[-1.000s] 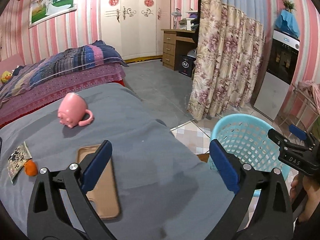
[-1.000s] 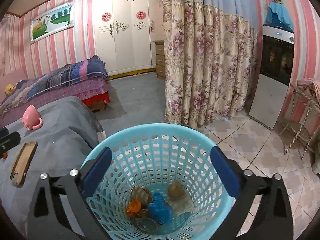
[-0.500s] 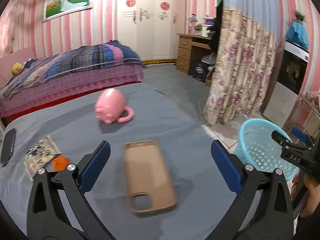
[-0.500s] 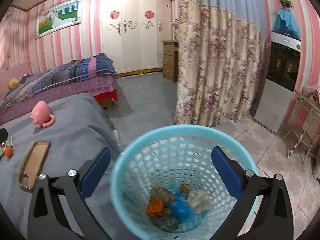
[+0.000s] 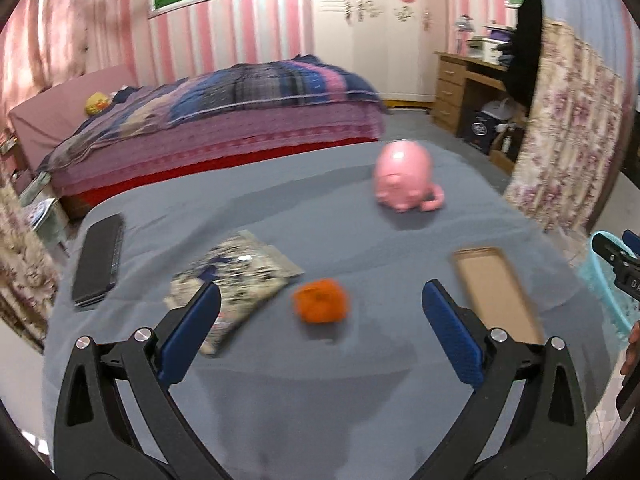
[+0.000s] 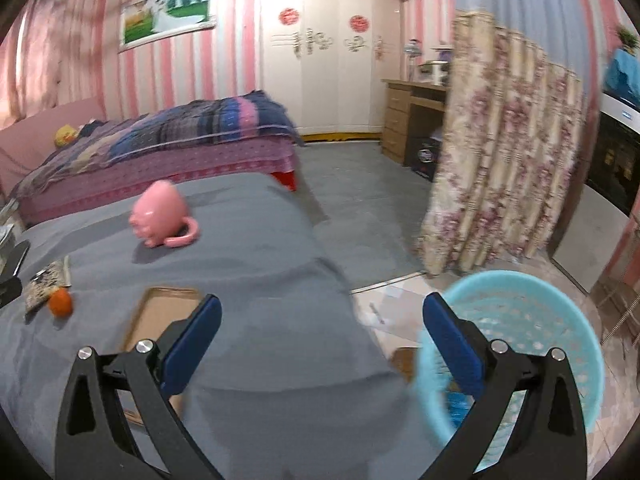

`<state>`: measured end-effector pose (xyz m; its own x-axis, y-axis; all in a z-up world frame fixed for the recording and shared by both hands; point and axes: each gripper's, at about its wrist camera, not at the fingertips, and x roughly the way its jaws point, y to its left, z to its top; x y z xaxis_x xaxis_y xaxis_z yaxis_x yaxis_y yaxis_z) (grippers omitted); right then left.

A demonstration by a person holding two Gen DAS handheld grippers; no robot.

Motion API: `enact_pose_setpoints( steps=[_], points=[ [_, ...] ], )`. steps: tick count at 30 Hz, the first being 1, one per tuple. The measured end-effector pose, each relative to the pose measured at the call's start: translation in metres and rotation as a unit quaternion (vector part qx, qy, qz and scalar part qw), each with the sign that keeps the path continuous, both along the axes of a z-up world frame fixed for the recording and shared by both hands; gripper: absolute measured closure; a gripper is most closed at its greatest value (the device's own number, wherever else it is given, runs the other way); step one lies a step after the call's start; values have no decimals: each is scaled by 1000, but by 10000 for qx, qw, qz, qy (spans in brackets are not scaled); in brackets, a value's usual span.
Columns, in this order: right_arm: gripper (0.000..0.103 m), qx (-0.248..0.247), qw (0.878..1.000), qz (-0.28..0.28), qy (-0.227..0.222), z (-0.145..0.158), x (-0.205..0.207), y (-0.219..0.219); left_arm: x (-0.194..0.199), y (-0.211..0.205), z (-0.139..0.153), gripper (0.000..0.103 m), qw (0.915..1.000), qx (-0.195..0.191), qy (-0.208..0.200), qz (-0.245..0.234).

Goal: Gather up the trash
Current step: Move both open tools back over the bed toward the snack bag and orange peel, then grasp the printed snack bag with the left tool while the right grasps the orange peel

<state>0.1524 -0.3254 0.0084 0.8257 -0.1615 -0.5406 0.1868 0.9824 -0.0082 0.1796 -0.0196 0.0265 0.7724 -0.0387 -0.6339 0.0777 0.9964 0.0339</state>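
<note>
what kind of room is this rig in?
Most likely a home bedroom: a bed with a striped quilt, a white wardrobe and a wooden desk along pink-striped walls.

Indoor light is soft and fairly even in both views, kinda warm-pink off the striped walls. There's a bright washed-out patch around 10 o'clock on the curtain (image 5: pixel 60 36). Motion blur smears almost everything: the orange ball (image 5: pixel 320 300), the pink mug (image 6: pixel 162 214) and the blue basket (image 6: pixel 516 344) all look soft. Shadows under objects are short and faint. Heavy fisheye bending, with black vignette at the corners.
</note>
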Motion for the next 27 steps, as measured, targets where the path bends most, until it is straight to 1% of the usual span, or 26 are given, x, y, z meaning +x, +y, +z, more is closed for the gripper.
enact_pose_setpoints(
  steps=[3,4,6,7,8,10,12,19,22,24,25,27],
  points=[
    [5,-79,9998,179,35,-3,9,27,6,34,-6,6,9997,-45,19,247],
    [5,-158,9994,288,71,-6,14,44,8,45,-9,6,9993,-77,39,367],
    [5,-217,9990,379,102,-9,18,59,12,72,-16,6,9972,-134,-6,736],
    [5,-245,9983,509,128,-12,22,75,15,81,-19,6,9960,-167,-10,874],
    [5,-255,9979,580,137,-13,25,83,19,96,-22,6,9944,-279,40,1022],
    [5,-223,9961,845,130,-14,30,105,23,112,-25,6,9920,-494,111,1155],
    [5,-175,9938,1086,132,-15,34,123,24,130,-28,6,9889,-625,137,1342],
    [5,-59,9833,1792,319,-28,49,183,22,164,-39,6,9841,-594,315,1647],
    [5,-140,9752,2170,406,-35,53,211,23,173,-47,6,9835,-532,439,1672],
    [6,-191,9716,2316,453,-37,55,223,24,180,-50,6,9820,-496,492,1754],
    [6,-216,9690,2412,492,-39,57,231,24,183,-50,6,9813,-533,497,1784],
    [10,-222,9645,2570,558,-42,60,244,23,190,-49,6,9793,-687,481,1842]
  ],
)
